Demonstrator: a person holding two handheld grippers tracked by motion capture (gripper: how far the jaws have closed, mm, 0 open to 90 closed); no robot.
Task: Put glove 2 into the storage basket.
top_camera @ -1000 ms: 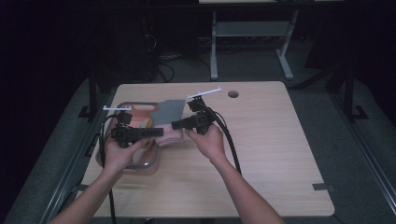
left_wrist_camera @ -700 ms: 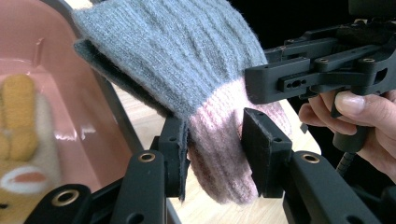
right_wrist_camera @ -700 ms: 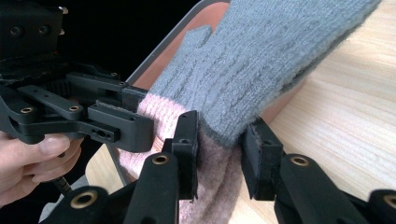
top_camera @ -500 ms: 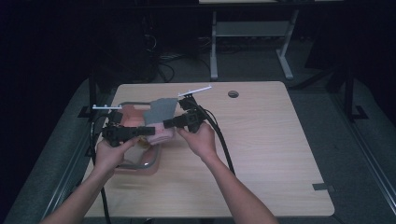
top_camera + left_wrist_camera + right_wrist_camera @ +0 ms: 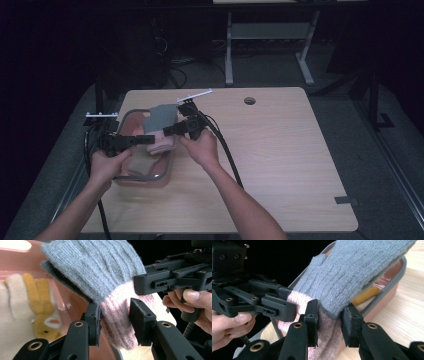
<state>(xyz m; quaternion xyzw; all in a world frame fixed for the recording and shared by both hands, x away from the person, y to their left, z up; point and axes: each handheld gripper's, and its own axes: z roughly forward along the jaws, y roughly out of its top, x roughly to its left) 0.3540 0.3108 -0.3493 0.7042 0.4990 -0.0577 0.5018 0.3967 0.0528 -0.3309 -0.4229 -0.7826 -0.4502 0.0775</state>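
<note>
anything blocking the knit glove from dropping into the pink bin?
Nothing visible. Both grippers, left gripper and right gripper, hold the grey-and-pink glove over the pink bin; a cream glove with yellow fingers lies inside, leaving room.

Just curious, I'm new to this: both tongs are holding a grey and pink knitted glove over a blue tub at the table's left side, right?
Nearly. The tub is pink, not blue, as the high view shows. The rest holds: the left tongs and right tongs both grip the grey and pink knitted glove over it.
</note>
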